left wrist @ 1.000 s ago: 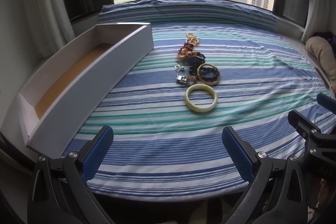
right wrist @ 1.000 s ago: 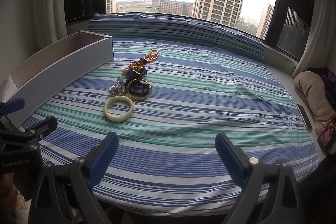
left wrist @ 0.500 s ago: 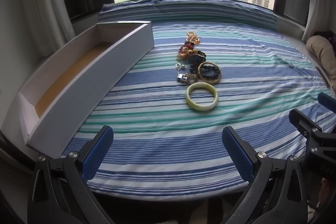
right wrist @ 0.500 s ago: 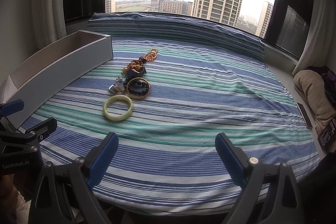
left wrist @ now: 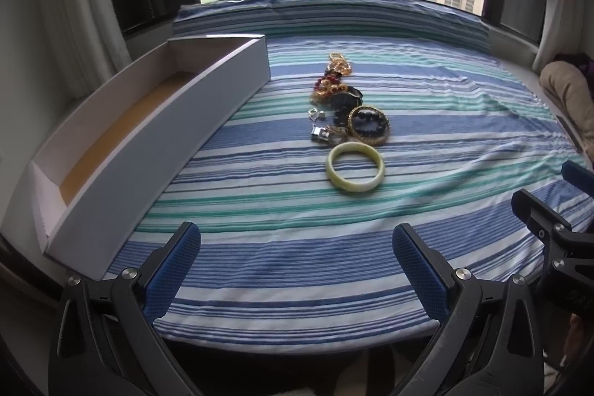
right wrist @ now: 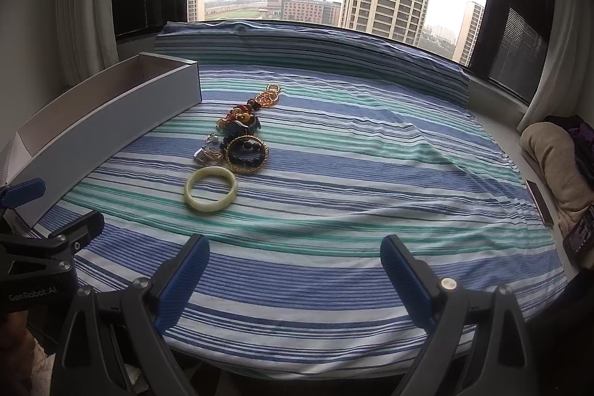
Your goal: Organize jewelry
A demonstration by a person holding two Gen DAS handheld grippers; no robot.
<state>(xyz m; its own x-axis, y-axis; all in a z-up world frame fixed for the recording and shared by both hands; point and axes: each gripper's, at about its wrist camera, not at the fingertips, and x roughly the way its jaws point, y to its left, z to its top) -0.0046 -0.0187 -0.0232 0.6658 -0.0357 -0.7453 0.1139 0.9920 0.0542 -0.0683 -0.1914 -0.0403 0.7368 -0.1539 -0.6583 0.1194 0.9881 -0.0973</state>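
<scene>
A row of jewelry lies on the striped bed. Nearest is a pale green bangle [left wrist: 354, 170] [right wrist: 211, 189]. Behind it lie a gold ring of dark beads [left wrist: 369, 125] [right wrist: 247, 152], a small silver piece [left wrist: 321, 134] [right wrist: 203, 154], red and amber beads [left wrist: 328, 85] [right wrist: 237, 114] and a gold chain [left wrist: 338, 64] [right wrist: 270, 95]. A long white box [left wrist: 156, 151] [right wrist: 100, 125] with a tan floor lies open to the left. My left gripper [left wrist: 297, 258] is open and empty over the bed's near edge. My right gripper [right wrist: 295, 266] is open and empty, right of the left one.
The striped sheet [left wrist: 445, 121] covers a window-side bed. A beige bundle [right wrist: 553, 162] and a phone [right wrist: 579, 234] lie off its right side. Curtains and window frames stand at both sides.
Both grippers have crept slightly forward toward the jewelry; the bangle sits a little nearer in both views. Nothing was touched.
</scene>
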